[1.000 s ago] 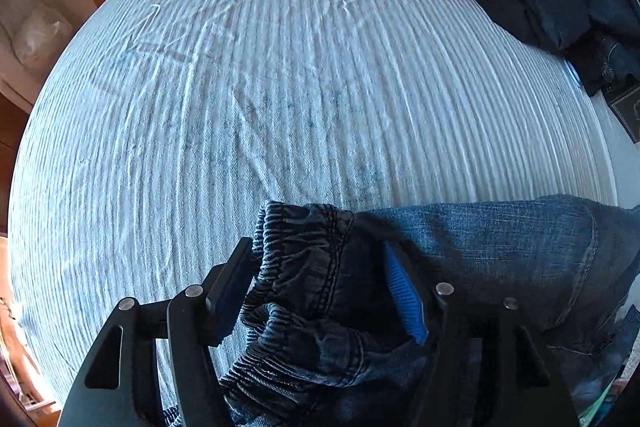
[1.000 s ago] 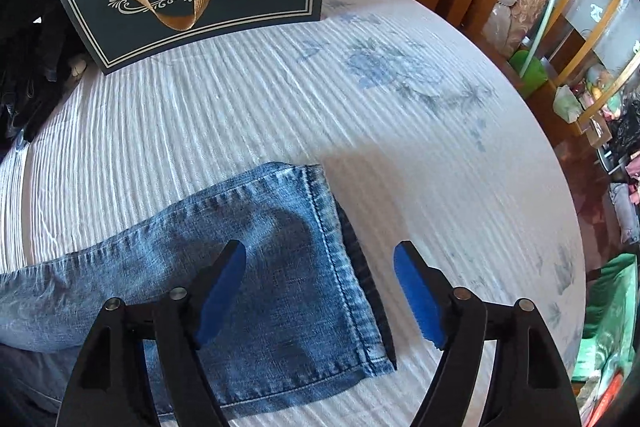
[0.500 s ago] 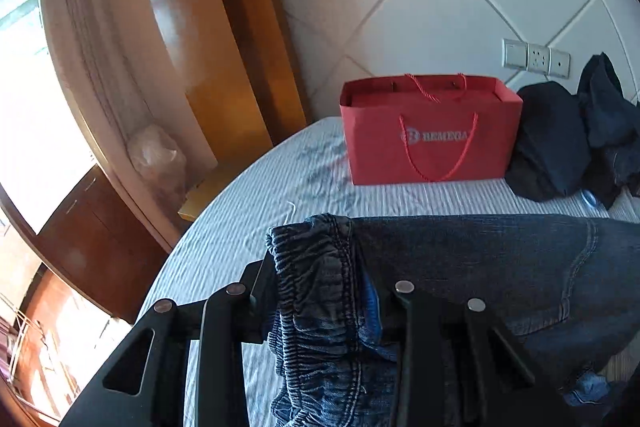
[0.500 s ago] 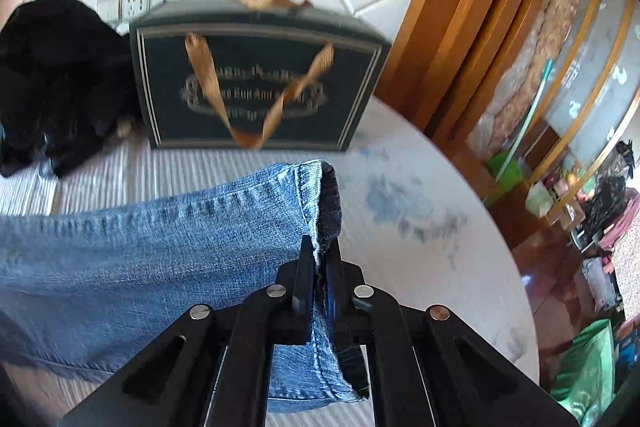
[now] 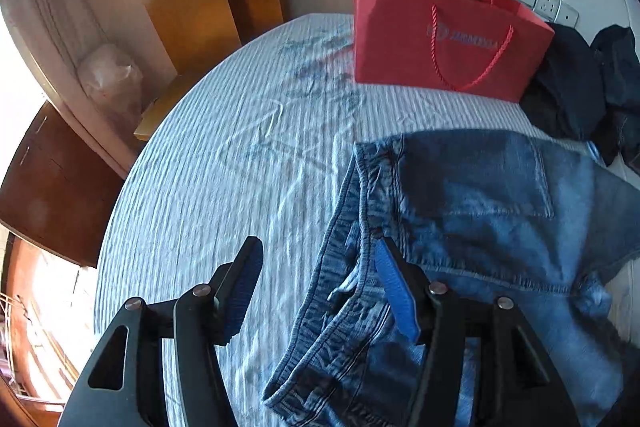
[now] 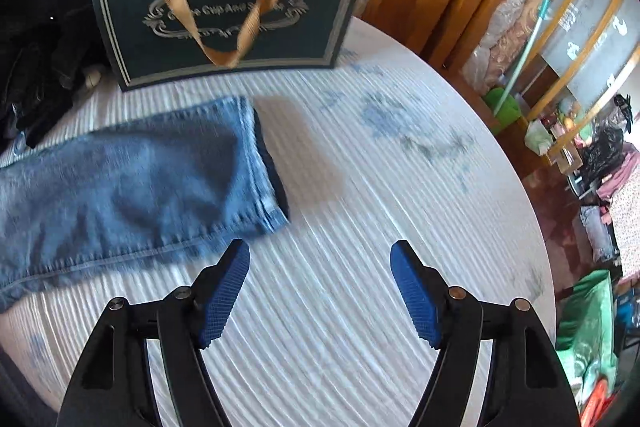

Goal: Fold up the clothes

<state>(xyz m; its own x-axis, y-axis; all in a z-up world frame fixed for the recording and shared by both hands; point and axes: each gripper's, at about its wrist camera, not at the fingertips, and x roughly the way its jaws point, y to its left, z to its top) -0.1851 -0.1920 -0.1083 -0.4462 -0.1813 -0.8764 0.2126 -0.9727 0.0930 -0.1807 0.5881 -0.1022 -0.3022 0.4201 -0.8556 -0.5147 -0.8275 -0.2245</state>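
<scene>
The pair of blue denim jeans [image 5: 472, 211] lies flat on my white ribbed bedspread [image 5: 240, 163], waistband end near the red paper gift bag [image 5: 444, 35] and leg hem [image 6: 260, 163] just in front of the dark green gift bag with gold ribbon handles [image 6: 224, 7]. My left gripper [image 5: 320, 287] is spread wide and empty over the elastic waistband [image 5: 340, 267], its right pad above the denim. My right gripper [image 6: 320, 291] is equally wide and empty, over bare bedspread just beside the hem.
</scene>
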